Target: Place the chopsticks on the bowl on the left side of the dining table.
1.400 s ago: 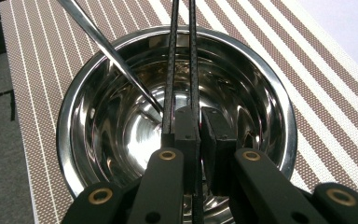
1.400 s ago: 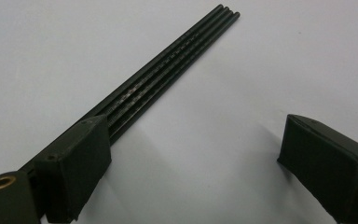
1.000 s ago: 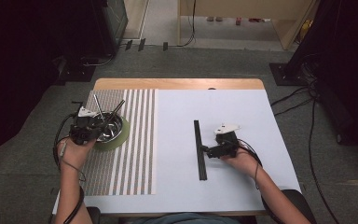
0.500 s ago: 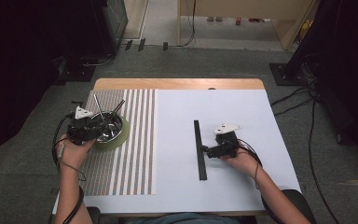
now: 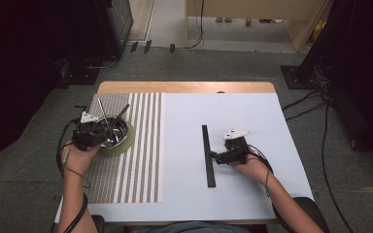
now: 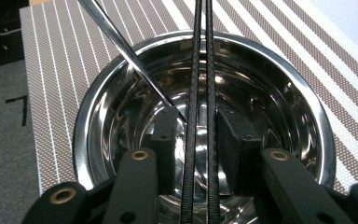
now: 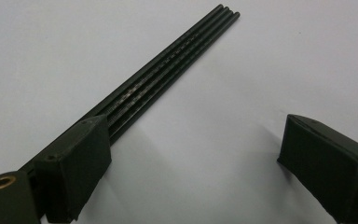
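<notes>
A person's two forearms reach in from the near edge of the white surface (image 5: 272, 194), each hand working a set of tongs. At right, the right tongs (image 5: 217, 155) rest wide open with nothing between them; one jaw sits just beside a bundle of black sticks (image 5: 207, 165) lying flat on the surface, the other well clear of it. At left, the left tongs (image 5: 108, 131) dip into a steel bowl (image 5: 121, 141) that sits on a green saucer (image 5: 130, 143) on a striped mat (image 5: 136, 170). Seen from the left gripper view, a pair of black chopsticks (image 6: 209, 70) runs between the pads (image 6: 230, 135); the jaws have just been closing and stand narrow, though a sliver of gap seems to remain on either side, so the pair looks bracketed rather than clamped. A silver rod (image 6: 123, 46) leans in the same bowl, its tip down beside the left pad. Beyond the mat, the wooden far edge (image 5: 184, 87) of the surface meets a grey floor.

The risk lies in the bowl (polished, curved and slippery). If the pads close off-centre, one thin chopstick could squirt out while the other is caught; the silver rod, so near the left pad, could be pinched along with them or knocked over the rim; a tug at an angle might tip or skid the bowl off its saucer.
</notes>
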Motion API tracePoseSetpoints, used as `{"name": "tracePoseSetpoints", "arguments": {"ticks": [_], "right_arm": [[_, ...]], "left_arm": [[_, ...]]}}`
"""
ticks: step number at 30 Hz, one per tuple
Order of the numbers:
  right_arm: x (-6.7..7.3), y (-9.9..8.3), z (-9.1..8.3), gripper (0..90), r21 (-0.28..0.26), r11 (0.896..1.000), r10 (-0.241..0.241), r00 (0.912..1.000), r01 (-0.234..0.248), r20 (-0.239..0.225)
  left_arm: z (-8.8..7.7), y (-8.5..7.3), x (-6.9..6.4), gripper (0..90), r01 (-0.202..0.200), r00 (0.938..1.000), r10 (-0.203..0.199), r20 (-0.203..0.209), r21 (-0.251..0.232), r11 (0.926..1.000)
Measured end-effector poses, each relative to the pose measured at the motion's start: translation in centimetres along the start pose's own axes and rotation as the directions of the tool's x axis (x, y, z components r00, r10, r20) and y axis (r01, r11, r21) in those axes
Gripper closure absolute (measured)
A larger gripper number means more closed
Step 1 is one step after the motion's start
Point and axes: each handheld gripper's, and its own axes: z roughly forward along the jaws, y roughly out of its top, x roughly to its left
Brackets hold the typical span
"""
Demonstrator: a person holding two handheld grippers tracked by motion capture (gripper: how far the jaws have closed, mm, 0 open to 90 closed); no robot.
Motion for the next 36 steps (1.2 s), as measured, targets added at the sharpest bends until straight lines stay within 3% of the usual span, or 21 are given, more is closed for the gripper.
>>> {"name": "tracePoseSetpoints", "arguments": {"ticks": [8, 17, 29, 34, 36], "right_arm": [[0.0, 0.0, 0.0, 8.3, 0.0, 1.0, 0.0, 1.0, 0.0, 0.0], [0.0, 0.0, 0.0, 8.3, 0.0, 1.0, 0.0, 1.0, 0.0, 0.0], [0.0, 0.0, 0.0, 8.3, 0.0, 1.0, 0.0, 1.0, 0.0, 0.0], [0.0, 0.0, 0.0, 8.3, 0.0, 1.0, 0.0, 1.0, 0.0, 0.0], [0.0, 0.0, 0.0, 8.3, 0.0, 1.0, 0.0, 1.0, 0.0, 0.0]], "left_arm": [[0.05, 0.17, -0.11, 80.5, -0.001, 0.9997, 0.0, 0.025, 0.012, 0.9999], [0.05, 0.22, -0.46, 80.8, -0.038, 0.9977, 0.038, 0.056, 0.015, 0.9991], [-0.27, -0.02, -0.89, 80.6, -0.052, 0.9951, 0.05, 0.085, 0.022, 0.9984], [-0.3, -0.08, -0.82, 78.9, -0.039, 0.9955, 0.038, 0.087, 0.014, 0.9991], [-0.43, -0.09, -0.76, 71.6, -0.038, 0.9959, 0.038, 0.082, -0.001, 0.9993]]}}
